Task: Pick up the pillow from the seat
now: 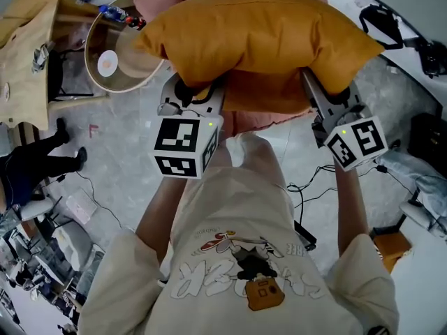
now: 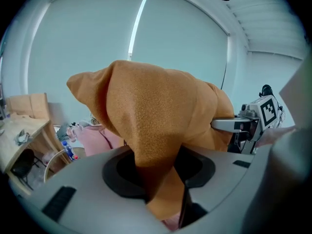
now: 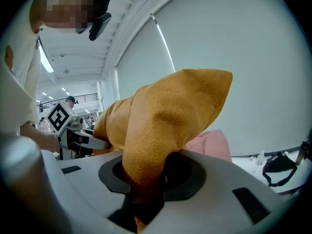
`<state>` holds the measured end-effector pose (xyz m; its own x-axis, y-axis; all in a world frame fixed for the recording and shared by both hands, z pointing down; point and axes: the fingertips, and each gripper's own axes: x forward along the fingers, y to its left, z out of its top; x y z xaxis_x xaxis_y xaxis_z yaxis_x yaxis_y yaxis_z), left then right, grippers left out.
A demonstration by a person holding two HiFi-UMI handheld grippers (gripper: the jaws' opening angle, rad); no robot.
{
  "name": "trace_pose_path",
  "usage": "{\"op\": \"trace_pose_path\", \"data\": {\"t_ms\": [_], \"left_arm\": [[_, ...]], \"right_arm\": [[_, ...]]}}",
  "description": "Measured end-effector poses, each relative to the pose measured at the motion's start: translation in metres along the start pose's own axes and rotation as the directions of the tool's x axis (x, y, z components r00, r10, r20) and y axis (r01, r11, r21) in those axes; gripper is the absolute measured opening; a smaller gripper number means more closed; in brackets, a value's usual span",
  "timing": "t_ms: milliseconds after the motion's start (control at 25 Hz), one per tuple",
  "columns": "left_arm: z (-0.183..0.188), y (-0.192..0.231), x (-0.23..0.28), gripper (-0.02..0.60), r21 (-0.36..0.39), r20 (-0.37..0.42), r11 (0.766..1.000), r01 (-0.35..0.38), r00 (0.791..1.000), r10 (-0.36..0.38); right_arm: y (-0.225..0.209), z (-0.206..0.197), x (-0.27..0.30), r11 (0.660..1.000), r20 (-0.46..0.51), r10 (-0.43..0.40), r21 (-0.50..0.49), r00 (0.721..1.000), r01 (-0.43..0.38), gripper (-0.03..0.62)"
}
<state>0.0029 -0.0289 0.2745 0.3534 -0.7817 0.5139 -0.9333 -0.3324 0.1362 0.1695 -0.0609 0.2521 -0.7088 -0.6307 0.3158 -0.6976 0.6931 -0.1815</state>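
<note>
I wear a cream short-sleeved T-shirt [image 1: 237,208] with a cartoon print. My grey left hand-held gripper [image 1: 194,93] and right hand-held gripper [image 1: 318,93] each carry a white cube [image 1: 185,145] of black square markers and a green light.

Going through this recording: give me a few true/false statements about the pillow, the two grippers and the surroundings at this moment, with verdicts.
1. The mustard-yellow fabric pillow lies flat on the pink padded seat. False: it is held up in the air above the seat.
2. The left gripper and the right gripper both have their fingers shut on pillow fabric. True.
3. The round glass-topped table stands on the person's right. False: it is on the person's left.
4. The left gripper holds the pillow toward its left end, and the right gripper holds it toward its right end. True.
</note>
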Motion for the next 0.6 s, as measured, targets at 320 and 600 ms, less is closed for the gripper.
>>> {"op": "trace_pose_path", "data": {"t_ms": [320, 600], "left_arm": [[0.036, -0.009, -0.046, 0.172, 0.048, 0.093, 0.998, -0.042, 0.995, 0.037], [0.071, -0.014, -0.083, 0.172, 0.077, 0.17, 0.995, -0.061, 0.984, 0.048]], "right_arm": [[0.029, 0.039, -0.032, 0.999, 0.095, -0.029, -0.013, 0.995, 0.031, 0.137], [0.052, 0.081, -0.053, 0.998, 0.163, -0.033, -0.053, 0.986, 0.043, 0.14]]}}
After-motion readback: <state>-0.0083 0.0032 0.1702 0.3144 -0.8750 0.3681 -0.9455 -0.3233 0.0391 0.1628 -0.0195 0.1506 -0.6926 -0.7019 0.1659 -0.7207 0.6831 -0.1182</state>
